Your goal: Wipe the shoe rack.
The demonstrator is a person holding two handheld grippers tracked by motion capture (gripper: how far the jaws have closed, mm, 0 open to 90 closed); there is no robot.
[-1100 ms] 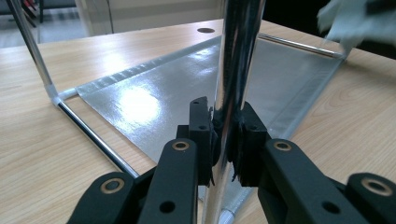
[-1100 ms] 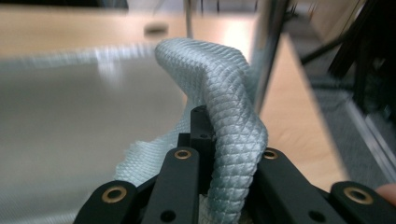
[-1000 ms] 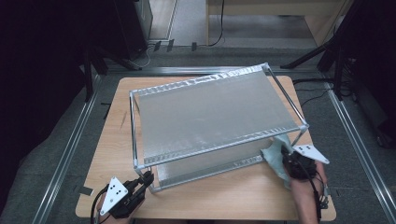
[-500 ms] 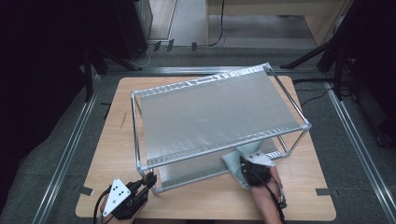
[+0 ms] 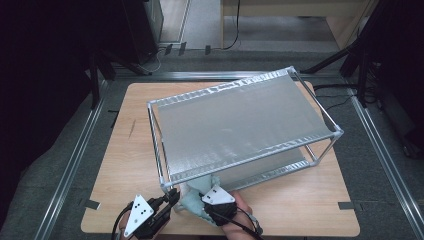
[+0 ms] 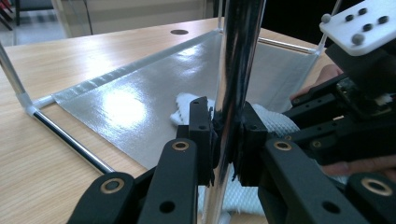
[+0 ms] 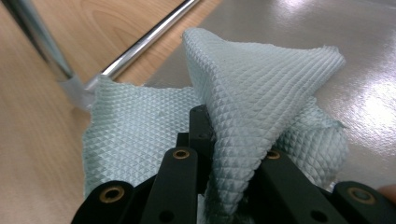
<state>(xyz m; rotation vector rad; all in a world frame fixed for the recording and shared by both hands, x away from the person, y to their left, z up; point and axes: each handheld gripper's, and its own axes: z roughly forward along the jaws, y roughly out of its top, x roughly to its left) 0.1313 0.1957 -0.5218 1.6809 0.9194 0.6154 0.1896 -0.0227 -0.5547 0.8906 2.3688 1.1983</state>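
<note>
Right gripper view had the action: the right gripper (image 7: 219,140) was clamped shut on a pale green cloth (image 7: 261,93), a waffle-textured fold standing up between the jaws and the rest spilling down onto the silvery lower shelf (image 7: 336,32) of the rack. From that gripper outward, the shelf surface ran away ahead and to the right, while the chrome bottom rail (image 7: 144,44) and the corner joint lay up and to the left, with bare wood of the table beyond.

Over on the left gripper view, the left gripper (image 6: 229,135) was closed on the upright chrome post (image 6: 238,60) at the rack's near left corner, pads pressing it from both sides (a steadying hold, by the look of it). Just behind that post sat the cloth and the right gripper, very near.

From the high view, both grippers worked at the table's near edge: the left gripper (image 5: 167,200) at the rack's near left corner, the right gripper (image 5: 210,200) just beside it, cloth (image 5: 192,202) bunched between them at the front of the lower shelf. The metal rack (image 5: 240,125) stretched away, its long axis running from the near left towards the table's far right corner.

So the unwiped run of shelf lay to the right of the cloth, along that long axis; the right hand was the nearer one to carry it, and I judged the next stroke would sweep back that way while the left kept the frame from sliding.
</note>
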